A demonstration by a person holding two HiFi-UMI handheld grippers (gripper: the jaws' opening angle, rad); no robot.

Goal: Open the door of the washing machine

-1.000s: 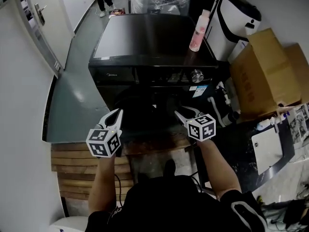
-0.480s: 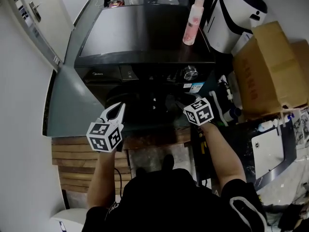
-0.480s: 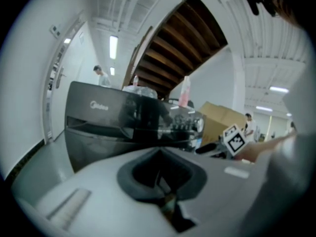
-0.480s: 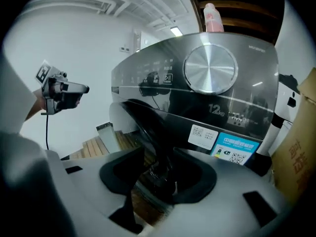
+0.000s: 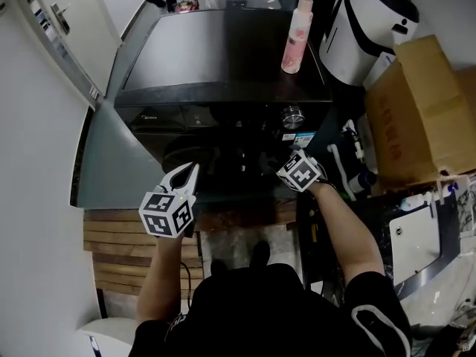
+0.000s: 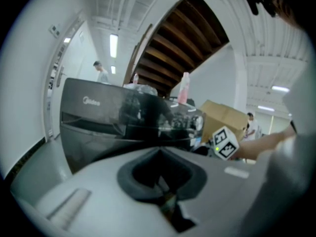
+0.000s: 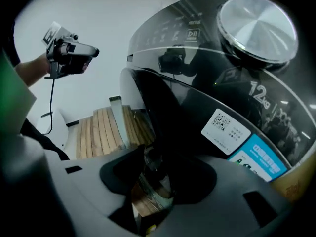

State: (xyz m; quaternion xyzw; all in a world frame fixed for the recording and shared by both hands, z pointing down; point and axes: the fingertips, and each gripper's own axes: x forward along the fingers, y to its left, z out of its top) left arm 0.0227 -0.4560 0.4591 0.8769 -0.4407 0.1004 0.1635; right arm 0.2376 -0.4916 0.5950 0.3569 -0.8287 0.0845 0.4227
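Door point(image 7: 163, 115) of Midea 12kg washing machine point(image 5: 216, 50) sits pinched in right fingers point(image 7: 232, 181); left fingers point(image 5: 178, 181) closed, empty.

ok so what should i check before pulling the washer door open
1. Door edge between the right gripper jaws: ok.
2. Grip tight on it: cannot tell.
3. Left gripper out of the door's swing: cannot tell; it hangs shut and empty in front of the washer.
4. Bottle upright on top: ok.
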